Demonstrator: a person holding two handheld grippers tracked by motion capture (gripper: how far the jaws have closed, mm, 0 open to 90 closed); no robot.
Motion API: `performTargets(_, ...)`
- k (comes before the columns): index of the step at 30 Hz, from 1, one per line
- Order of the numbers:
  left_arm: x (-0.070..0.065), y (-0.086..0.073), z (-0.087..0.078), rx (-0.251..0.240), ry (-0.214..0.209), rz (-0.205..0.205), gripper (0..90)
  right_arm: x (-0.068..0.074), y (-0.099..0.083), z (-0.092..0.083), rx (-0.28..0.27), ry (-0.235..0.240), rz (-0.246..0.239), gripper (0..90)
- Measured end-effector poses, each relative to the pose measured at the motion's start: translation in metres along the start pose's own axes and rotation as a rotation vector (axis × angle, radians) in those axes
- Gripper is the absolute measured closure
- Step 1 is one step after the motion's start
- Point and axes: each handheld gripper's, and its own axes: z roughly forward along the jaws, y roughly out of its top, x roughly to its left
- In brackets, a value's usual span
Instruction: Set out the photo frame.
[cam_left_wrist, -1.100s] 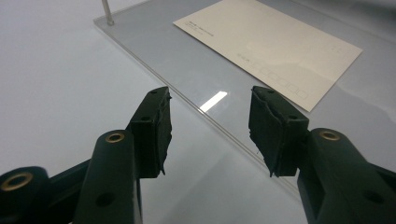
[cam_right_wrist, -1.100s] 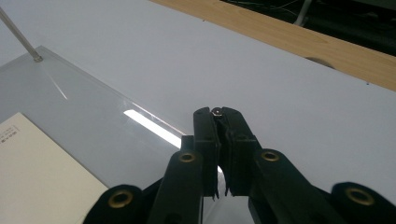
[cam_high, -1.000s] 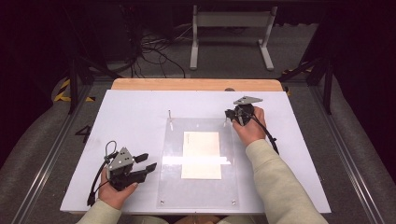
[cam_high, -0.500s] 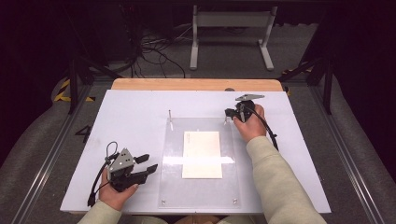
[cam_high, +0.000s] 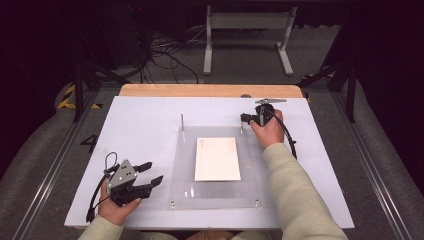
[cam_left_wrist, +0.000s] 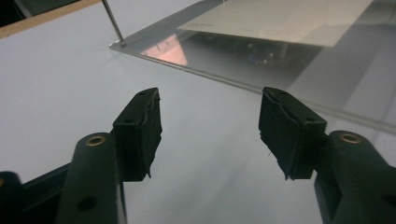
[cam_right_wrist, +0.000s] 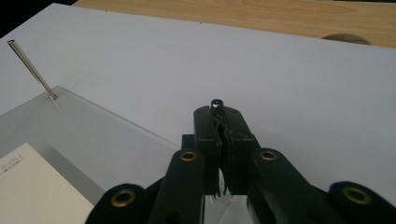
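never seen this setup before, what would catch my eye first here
A clear acrylic plate lies mid-table with a cream sheet on it and thin metal pins at its far corners. The right gripper is shut on the far right pin. The left gripper, jaws just opened with nothing between them, sits near the plate's left edge.

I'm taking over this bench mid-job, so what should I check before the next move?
1. Right gripper shut on the right pin: ok.
2. Left gripper free: ok, its jaws have just been opening with nothing between them.
3. Left pin upright at the corner of the clear plate: ok.
4. White card lying flat on the clear plate: ok.
5. Right pin's foot seated in the clear plate: cannot tell.
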Motion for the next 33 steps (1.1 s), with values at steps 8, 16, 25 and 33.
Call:
performTargets(8, -0.016, 0.001, 0.008, 0.014, 0.006, 0.084, 22.5, -0.004, 0.001, 0.004, -0.006, 0.014, 0.036, 86.2)
performTargets(16, -0.039, 0.015, 0.018, -0.047, -0.015, 0.176, 22.4, -0.005, 0.002, 0.004, -0.006, 0.016, 0.052, 86.1)
performTargets(25, -0.044, 0.023, 0.019, -0.125, -0.048, 0.259, 41.8, -0.003, 0.001, 0.004, -0.007, 0.007, 0.058, 86.0)
performTargets(33, -0.042, 0.029, 0.017, -0.167, -0.049, 0.253, 51.3, -0.004, -0.003, 0.002, -0.040, 0.018, 0.067, 85.0)
